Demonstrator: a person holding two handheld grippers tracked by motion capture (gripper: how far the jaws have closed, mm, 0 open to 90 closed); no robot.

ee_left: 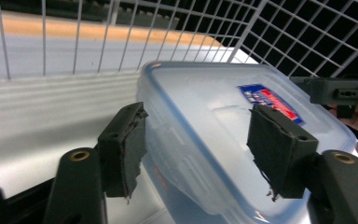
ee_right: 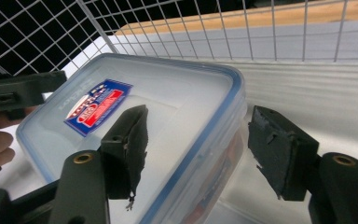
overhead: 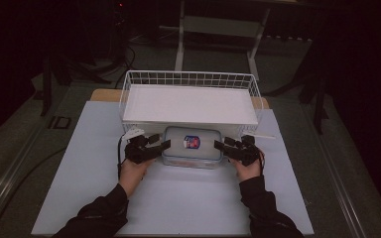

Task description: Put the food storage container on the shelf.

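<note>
**Both grippers at the ends of a lidded plastic container, jaws apart**

I see a clear plastic food container [overhead: 192, 146] with a blue-edged lid sitting between my two grippers, right in front of the white wire basket [overhead: 129, 87]. My left gripper [overhead: 161, 144] is at its left end, my right gripper [overhead: 218, 145] at its right end, both pointing inward at it.

In the left gripper view the container's corner [ee_left: 223, 140] sits between the jaws; both pads stand off it with a visible gap, so a medium opening, nothing clamped. The right gripper view matches: the container's end [ee_right: 186, 116] runs between the jaws, one pad over the lid, the other out beside the wall, not pressing. Jaws fairly wide, holding nothing.

The sticker [ee_right: 99, 106] on the lid is red, white and blue; it sits nearer my left jaws' far side and toward the middle of the lid. The writing is too blurred to read.

The container rests on a pale sheet [overhead: 178, 198] covering the table; a wooden edge [overhead: 104, 94] shows behind the basket. The basket has a white liner [overhead: 188, 104] inside. The room beyond is dark, with a grey floor and a white frame stand [overhead: 218, 29] behind the table.
</note>
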